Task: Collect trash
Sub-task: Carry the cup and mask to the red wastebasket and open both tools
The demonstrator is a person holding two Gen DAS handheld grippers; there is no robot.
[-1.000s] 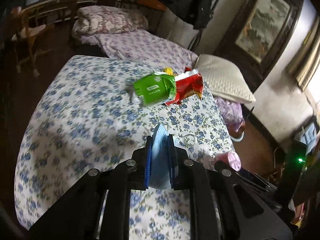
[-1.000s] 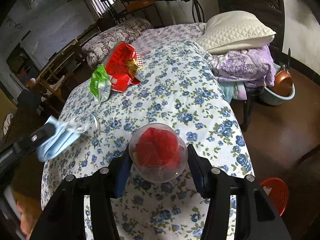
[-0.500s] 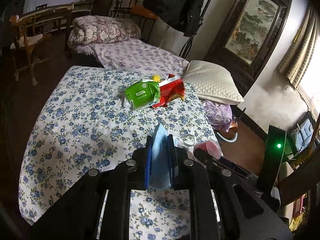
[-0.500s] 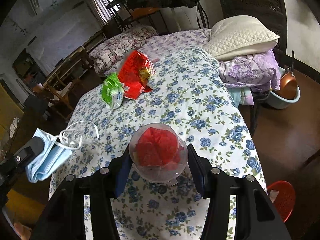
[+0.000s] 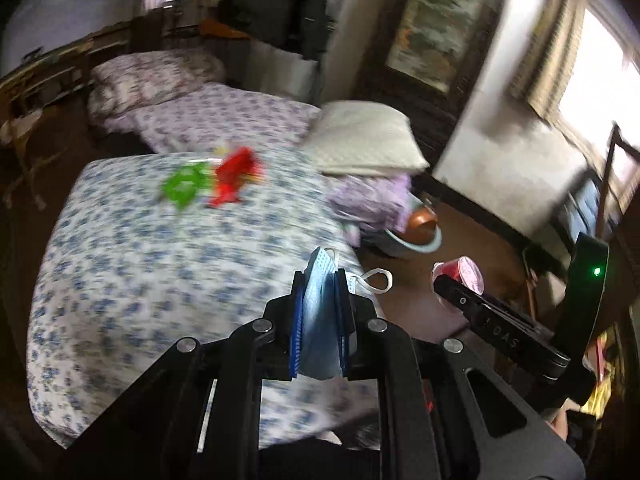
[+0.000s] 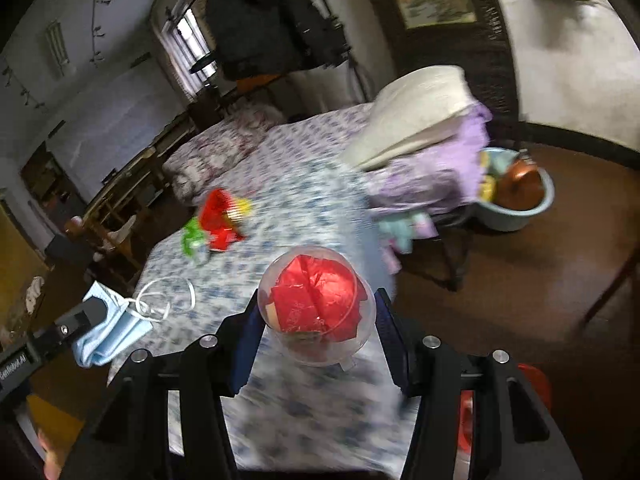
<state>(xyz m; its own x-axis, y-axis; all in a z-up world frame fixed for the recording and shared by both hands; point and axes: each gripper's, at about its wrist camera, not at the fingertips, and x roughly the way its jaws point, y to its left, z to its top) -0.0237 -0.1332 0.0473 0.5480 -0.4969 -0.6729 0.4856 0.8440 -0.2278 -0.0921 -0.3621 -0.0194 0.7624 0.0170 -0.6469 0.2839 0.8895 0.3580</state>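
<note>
My left gripper [image 5: 319, 280] is shut on a light blue face mask [image 5: 320, 320] whose white ear loop [image 5: 374, 280] hangs to the right; the mask also shows in the right wrist view [image 6: 108, 328]. My right gripper [image 6: 316, 312] is shut on a clear plastic cup with red wrapping inside [image 6: 316, 304], which also shows in the left wrist view [image 5: 460, 276]. Both are held above the near end of the floral bed [image 5: 140, 264]. A green wrapper [image 5: 184, 186] and a red snack bag [image 5: 234, 176] lie on the bed further back; they also show in the right wrist view [image 6: 192, 236] [image 6: 218, 216].
A white pillow [image 5: 364, 144] lies on folded purple cloth [image 5: 368, 200] at the bed's right side. A blue basin with a copper pot [image 6: 518, 196] stands on the brown floor. A red bin [image 6: 532, 384] shows low behind my right gripper. Wooden chairs [image 6: 112, 208] stand left.
Both grippers have pulled back from the bed and swung right with the mask and cup still held. The wrappers look further away, and the view is motion blurred.
</note>
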